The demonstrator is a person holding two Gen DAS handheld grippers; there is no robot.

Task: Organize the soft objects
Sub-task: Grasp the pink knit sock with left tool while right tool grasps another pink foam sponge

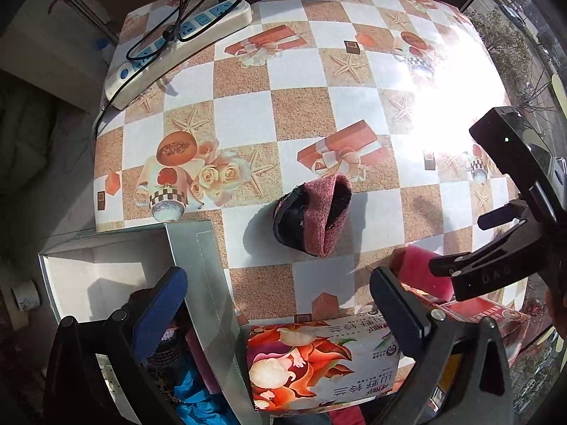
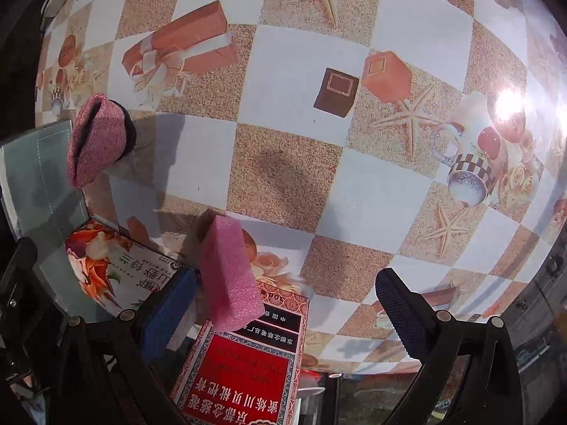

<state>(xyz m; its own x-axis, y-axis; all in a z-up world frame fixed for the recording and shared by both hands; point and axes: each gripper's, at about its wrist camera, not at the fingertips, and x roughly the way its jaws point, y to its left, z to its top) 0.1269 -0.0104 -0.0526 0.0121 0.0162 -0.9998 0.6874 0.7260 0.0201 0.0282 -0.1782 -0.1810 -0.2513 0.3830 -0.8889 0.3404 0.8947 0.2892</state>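
Blue-padded right hand-held gripper (image 2: pixel 287 311), porous pink sponge block (image 2: pixel 228 276), knitted sock (image 2: pixel 97 138)

The left wrist view looks down steeply from higher over the checkered table (image 1: pixel 319 113); the right wrist view sits lower and nearer; both share the rolled sock (image 1: pixel 313 214) (image 2: pixel 97 140) and pink sponge (image 1: pixel 423 271) (image 2: pixel 228 274)

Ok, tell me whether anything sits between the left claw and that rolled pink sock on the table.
Nothing visible does. The left claw is open over the floral box, and only bare checkered tablecloth lies between it and the rolled pink sock. The pink sponge and right claw are off to the right.
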